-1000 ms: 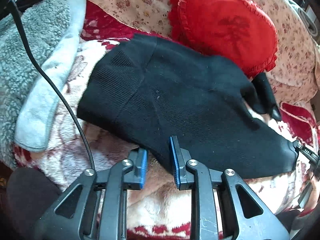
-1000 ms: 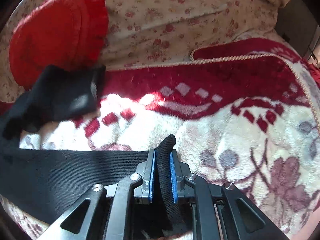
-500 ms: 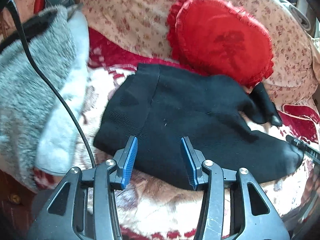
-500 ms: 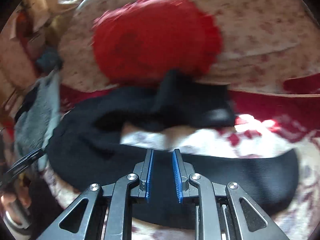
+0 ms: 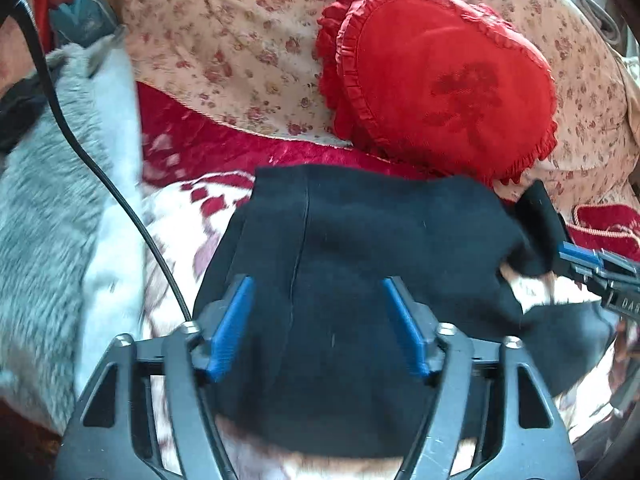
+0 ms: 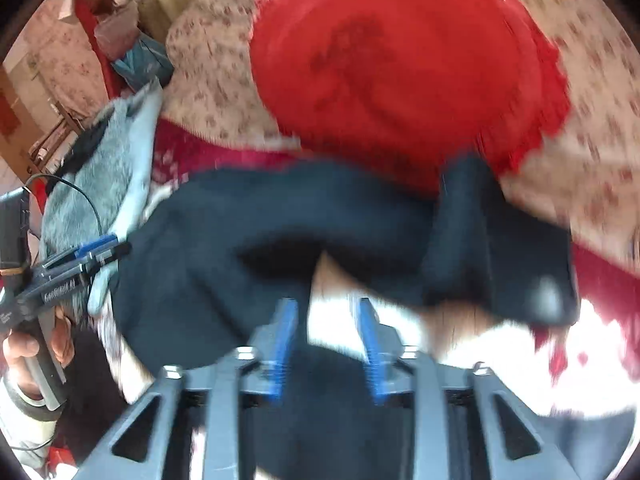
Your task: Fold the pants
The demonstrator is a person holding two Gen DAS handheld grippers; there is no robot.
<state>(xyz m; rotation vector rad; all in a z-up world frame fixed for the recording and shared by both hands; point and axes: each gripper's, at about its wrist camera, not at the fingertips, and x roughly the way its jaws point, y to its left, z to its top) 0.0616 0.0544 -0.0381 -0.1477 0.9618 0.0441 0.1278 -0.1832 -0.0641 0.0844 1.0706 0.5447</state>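
The black pants (image 5: 360,248) lie crumpled on a red-and-white patterned blanket (image 5: 192,216). My left gripper (image 5: 320,328) is wide open and empty, its blue pads over the near part of the pants. My right gripper (image 6: 326,340) is open and empty above the pants (image 6: 224,240); that view is blurred. One folded pant leg (image 6: 488,240) lies to the right by the cushion. The right gripper shows at the right edge of the left wrist view (image 5: 596,268), the left gripper at the left edge of the right wrist view (image 6: 80,256).
A red heart-shaped cushion (image 5: 440,76) leans on a floral pillow (image 5: 240,40) behind the pants. A grey fleece blanket (image 5: 48,208) lies at the left, with a black cable (image 5: 100,176) across it.
My right gripper let go of the pant end, opened and swung left over the pants. My left gripper opened wider and moved forward over the pants.
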